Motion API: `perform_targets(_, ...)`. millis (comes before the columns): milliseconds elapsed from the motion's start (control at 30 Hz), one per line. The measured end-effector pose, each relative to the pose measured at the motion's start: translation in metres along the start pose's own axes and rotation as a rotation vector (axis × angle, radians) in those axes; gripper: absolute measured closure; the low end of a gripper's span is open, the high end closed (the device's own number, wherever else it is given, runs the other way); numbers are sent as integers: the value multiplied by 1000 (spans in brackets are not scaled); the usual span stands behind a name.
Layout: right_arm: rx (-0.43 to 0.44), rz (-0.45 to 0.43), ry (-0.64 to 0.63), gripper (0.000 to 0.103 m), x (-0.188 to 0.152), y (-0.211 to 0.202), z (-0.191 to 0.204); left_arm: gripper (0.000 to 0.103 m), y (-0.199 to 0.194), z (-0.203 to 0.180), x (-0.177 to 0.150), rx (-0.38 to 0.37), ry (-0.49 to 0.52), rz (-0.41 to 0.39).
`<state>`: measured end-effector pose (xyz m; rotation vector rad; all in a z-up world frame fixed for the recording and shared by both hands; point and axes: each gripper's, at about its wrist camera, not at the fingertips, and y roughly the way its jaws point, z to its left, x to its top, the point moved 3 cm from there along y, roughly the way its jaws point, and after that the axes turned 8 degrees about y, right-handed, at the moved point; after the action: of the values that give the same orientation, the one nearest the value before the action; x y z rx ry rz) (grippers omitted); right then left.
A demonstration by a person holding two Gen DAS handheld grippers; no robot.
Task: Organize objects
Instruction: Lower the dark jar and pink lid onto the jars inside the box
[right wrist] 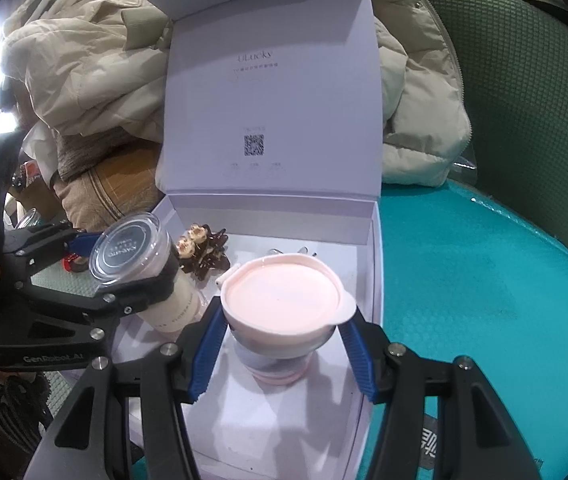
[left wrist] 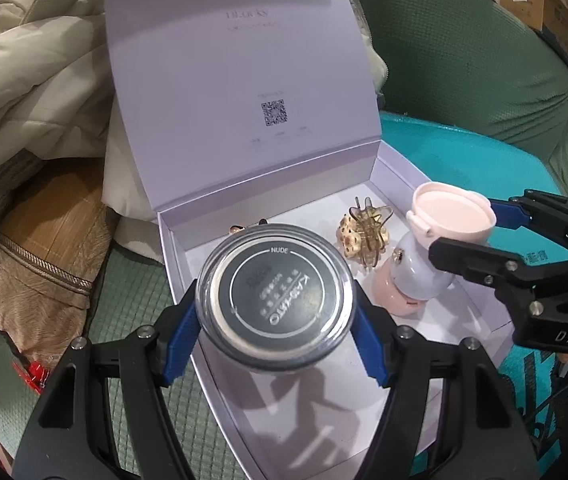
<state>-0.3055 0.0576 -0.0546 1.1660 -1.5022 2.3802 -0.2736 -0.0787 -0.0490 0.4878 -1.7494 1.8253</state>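
A white gift box point(left wrist: 479, 312) lies open, its lid point(left wrist: 240, 80) standing up behind. My left gripper point(left wrist: 274, 330) is shut on a cream bottle with a clear cap and dark top point(left wrist: 274, 294), held over the box's left side; the bottle also shows in the right wrist view point(right wrist: 136, 260). My right gripper point(right wrist: 282, 344) is shut on a pink and white bottle point(right wrist: 282, 302) standing in the box's right half; the left wrist view shows it too point(left wrist: 423, 264). A tortoiseshell hair claw with bear charms point(left wrist: 363, 236) lies at the back of the box point(right wrist: 369, 280).
The box sits on a teal mat point(right wrist: 483, 300) over a green cushion point(right wrist: 543, 100). Cream jackets point(right wrist: 84, 60) and a tan bag point(left wrist: 44, 260) are piled behind and left. A second small clip point(left wrist: 240, 227) lies at the box's back.
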Motion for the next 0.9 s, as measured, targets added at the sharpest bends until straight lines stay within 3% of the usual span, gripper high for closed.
perform_targets(500, -36, 6, -41, 45, -7, 11, 3, 36, 1, -9, 0, -21, 4, -15)
perform_targets(767, -31, 30, -46, 46, -9, 16, 6, 36, -1, -7, -4, 6, 28, -16)
perform_targets(900, -44, 47, -53, 46, -13, 20, 6, 36, 7, -4, -8, -29, 9, 16)
